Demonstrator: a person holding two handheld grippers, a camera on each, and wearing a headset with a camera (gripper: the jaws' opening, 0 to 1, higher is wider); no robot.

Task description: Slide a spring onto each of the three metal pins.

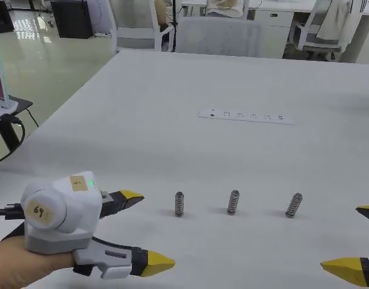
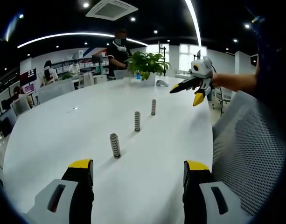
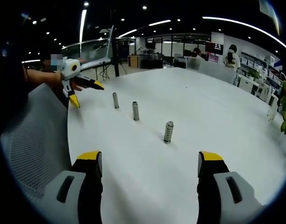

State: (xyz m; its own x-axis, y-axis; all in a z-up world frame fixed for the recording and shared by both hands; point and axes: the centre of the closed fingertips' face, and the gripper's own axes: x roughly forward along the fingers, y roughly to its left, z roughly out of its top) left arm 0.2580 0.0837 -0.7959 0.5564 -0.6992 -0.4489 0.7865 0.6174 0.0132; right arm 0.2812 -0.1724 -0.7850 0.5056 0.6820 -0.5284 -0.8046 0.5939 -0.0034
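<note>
Three coiled springs stand upright in a row on the white table, each on a pin: left spring (image 1: 179,205), middle spring (image 1: 233,202), right spring (image 1: 294,205). My left gripper (image 1: 147,229) is open at the lower left, its yellow tips beside the left spring and holding nothing. My right gripper (image 1: 353,238) is open at the lower right edge, apart from the right spring. In the left gripper view the open left gripper (image 2: 138,165) faces the nearest spring (image 2: 115,145). In the right gripper view the open right gripper (image 3: 150,156) faces its nearest spring (image 3: 168,132).
A white power strip (image 1: 245,116) lies flat further back on the table. Chairs (image 1: 223,36) stand along the far edge. A potted plant (image 2: 145,64) and a standing person (image 2: 118,49) are beyond the table's end. A mesh chair back (image 2: 254,149) is close by.
</note>
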